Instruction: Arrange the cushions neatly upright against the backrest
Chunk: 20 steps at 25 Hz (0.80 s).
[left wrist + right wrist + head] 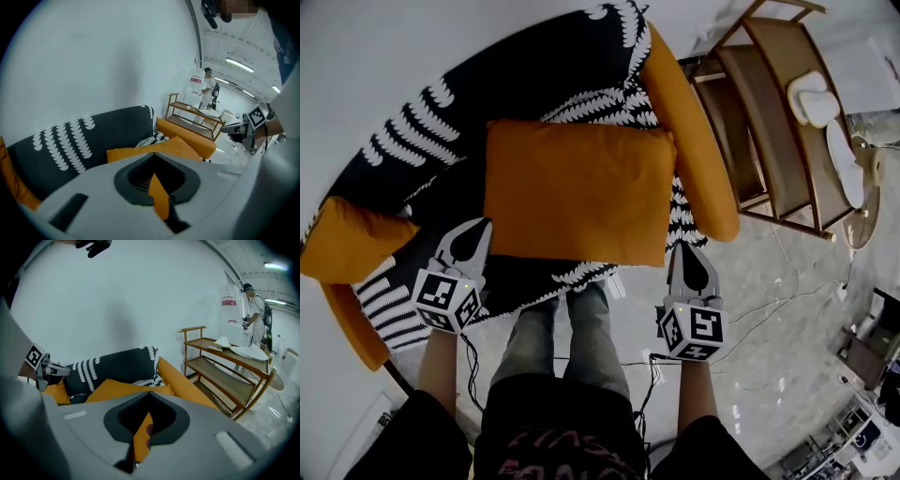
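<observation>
The large orange cushion [577, 192], a soft rectangular pad of plain matte fabric with pinched corners, lay flat on the seat of the sofa [516, 84], not upright against the backrest. The sofa wore a black cover printed with white fern-like fronds, and its rounded armrest [692, 141] was of the same orange cloth. A second orange cushion [345, 239] sat slumped at the sofa's left end, above a black-and-white striped fabric [389, 302].

The left gripper [476, 230] and the right gripper [687, 251], both smooth grey plastic with tapered tips, were near the large cushion's two front corners. Each had its fingers pressed together on nothing and carried a cube of black-and-white square markers.

Right of the sofa stood a wooden shelf rack [769, 122] holding pale rounded objects [814, 98]. The floor [769, 309] looked like glossy pale stone. The reddish print on the person's dark shirt [558, 441] could not be read, nor the red label on a white container [229, 310].
</observation>
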Available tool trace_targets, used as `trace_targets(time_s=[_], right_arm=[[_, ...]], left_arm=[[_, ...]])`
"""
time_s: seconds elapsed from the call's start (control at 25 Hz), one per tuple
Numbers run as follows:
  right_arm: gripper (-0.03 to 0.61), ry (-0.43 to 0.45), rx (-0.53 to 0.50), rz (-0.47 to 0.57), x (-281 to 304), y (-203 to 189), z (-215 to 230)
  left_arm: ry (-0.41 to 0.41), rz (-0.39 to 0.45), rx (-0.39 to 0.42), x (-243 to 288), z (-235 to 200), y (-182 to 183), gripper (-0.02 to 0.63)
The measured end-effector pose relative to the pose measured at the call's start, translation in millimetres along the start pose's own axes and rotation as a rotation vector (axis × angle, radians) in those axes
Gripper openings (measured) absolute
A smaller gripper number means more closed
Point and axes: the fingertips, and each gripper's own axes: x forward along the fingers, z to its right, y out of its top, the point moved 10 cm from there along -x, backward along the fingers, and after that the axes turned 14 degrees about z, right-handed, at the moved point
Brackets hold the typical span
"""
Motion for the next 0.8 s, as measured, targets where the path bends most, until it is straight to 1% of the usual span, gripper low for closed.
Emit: trace_targets(time_s=[0.12, 0.24, 0.36, 0.56, 0.8], right_arm=[[0.014, 0.006, 0.002, -0.016, 12.1, -14.2, 6.0], [0.014, 0.01, -0.002, -0.023, 21.4, -28.5, 0.8], [0.014, 0.011, 0.019, -0.038, 36.3, -41.1, 5.4], [0.019, -0.022, 0.034, -0.068, 60.0, -67.4, 19.0], [0.035, 0.006, 0.016, -0.105, 85.5, -104.3, 27.4]], left_arm=[[-0.001, -0.013, -0.005, 11.2, -2.5, -14.0, 0.0], [0.007, -0.026, -0.012, 12.6, -12.8, -30.6, 0.0], [0.014, -0.037, -0.015, 24.9, -20.4, -42.2, 0.0], [0.034, -0.06, -0.013, 45.3, -30.5, -66.7, 0.0], [0.057, -0.082, -0.037, 63.7, -41.8, -100.8, 0.0]])
